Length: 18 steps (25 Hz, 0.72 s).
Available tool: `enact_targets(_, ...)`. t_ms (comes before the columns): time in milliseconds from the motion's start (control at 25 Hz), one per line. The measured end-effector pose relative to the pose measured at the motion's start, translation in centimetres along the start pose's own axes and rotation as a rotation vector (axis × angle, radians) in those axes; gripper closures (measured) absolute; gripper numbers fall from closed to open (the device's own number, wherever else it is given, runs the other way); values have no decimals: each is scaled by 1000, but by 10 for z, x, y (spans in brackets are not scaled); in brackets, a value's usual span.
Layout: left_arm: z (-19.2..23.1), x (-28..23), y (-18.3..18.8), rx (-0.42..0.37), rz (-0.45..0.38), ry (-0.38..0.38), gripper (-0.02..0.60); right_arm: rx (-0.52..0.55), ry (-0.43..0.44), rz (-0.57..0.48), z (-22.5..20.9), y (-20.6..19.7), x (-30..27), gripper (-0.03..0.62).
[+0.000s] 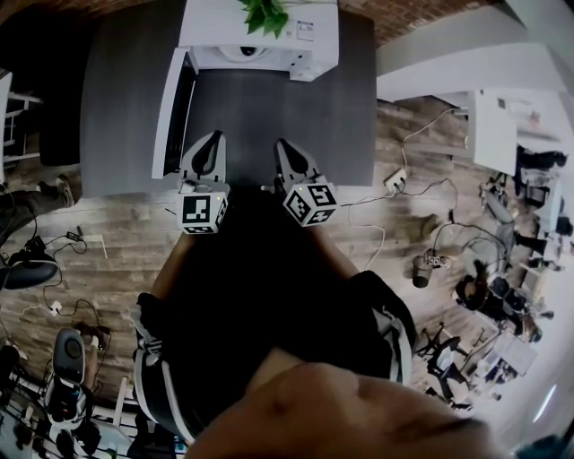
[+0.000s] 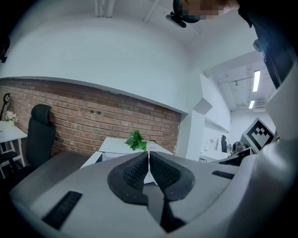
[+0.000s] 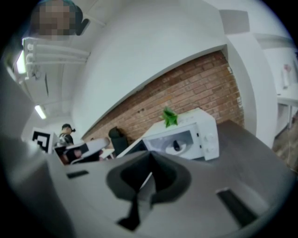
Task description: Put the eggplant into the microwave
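The white microwave [image 1: 309, 36] stands at the back of the dark grey table [image 1: 269, 116], its door [image 1: 170, 112] swung open to the left. In the right gripper view a small dark thing, likely the eggplant [image 3: 176, 146], lies inside the microwave [image 3: 205, 132] on its white plate. My left gripper [image 1: 206, 148] and right gripper [image 1: 285, 148] hover side by side over the table's near edge, well short of the microwave. Both are shut with nothing between the jaws, as the left gripper view [image 2: 148, 155] and the right gripper view [image 3: 150, 157] show.
A green plant [image 1: 265, 13] sits on top of the microwave. A brick wall [image 2: 70, 121] runs behind the table, with a black chair [image 2: 39, 132] at its left. Cables, bags and equipment [image 1: 430, 269] litter the wooden floor on both sides.
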<state>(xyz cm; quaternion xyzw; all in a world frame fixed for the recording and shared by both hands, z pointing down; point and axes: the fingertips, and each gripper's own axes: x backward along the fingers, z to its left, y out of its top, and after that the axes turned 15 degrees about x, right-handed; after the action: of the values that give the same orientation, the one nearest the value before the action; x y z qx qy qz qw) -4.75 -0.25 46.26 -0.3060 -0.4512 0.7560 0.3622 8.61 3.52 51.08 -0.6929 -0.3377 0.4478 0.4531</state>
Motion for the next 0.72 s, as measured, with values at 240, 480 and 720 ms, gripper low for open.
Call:
enact_targets(240, 2, 2, 4, -10, -4, -4, 535, -1, -4, -6, 2, 1, -1, 562)
enact_targets(480, 1, 2, 7, -12, -10, -2, 535, 5, -6, -11, 2, 4, -2, 562)
enact_targets(720, 5, 2, 6, -13, -10, -2, 535, 16, -8, -10, 1, 4, -4, 562)
